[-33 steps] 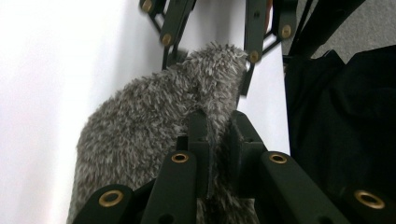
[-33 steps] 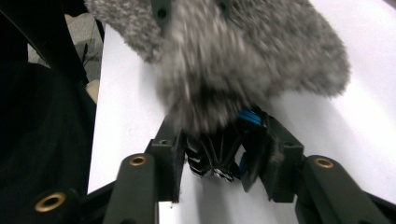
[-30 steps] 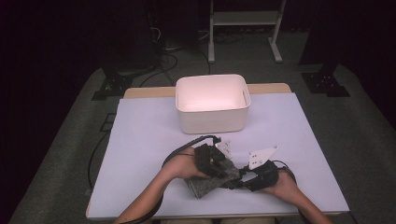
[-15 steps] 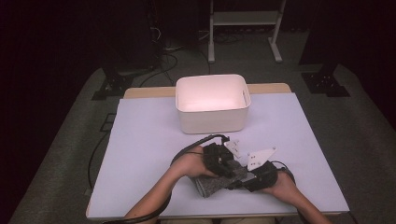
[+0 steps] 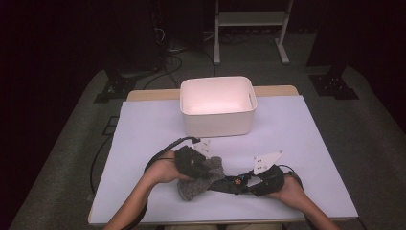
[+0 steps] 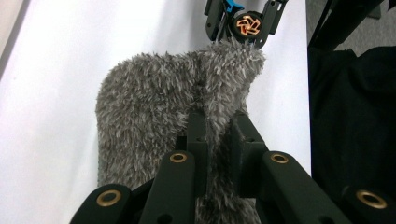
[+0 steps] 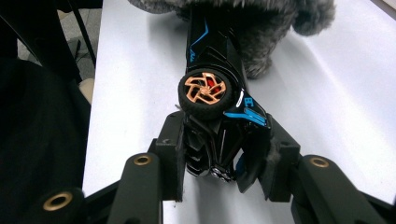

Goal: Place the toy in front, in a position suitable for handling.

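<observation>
The only marking is on the black toy car (image 7: 219,100) clamped in the right tongs (image 7: 219,158): a small white sign beside its copper-spoked wheel (image 7: 204,92), just ahead of the tongs' tips, perhaps "B" or "8", too small to read surely. Nothing else bears lettering.

A black toy car (image 7: 219,121) with blue stripes is clamped at one end between the two black jaws of the right gripper (image 7: 222,161), turned on its side, a copper-spoked wheel (image 7: 205,92) facing up. Its far end is buried in a grey fluffy cloth (image 7: 261,23) lying on the white table (image 7: 135,93), near the table's edge.
</observation>
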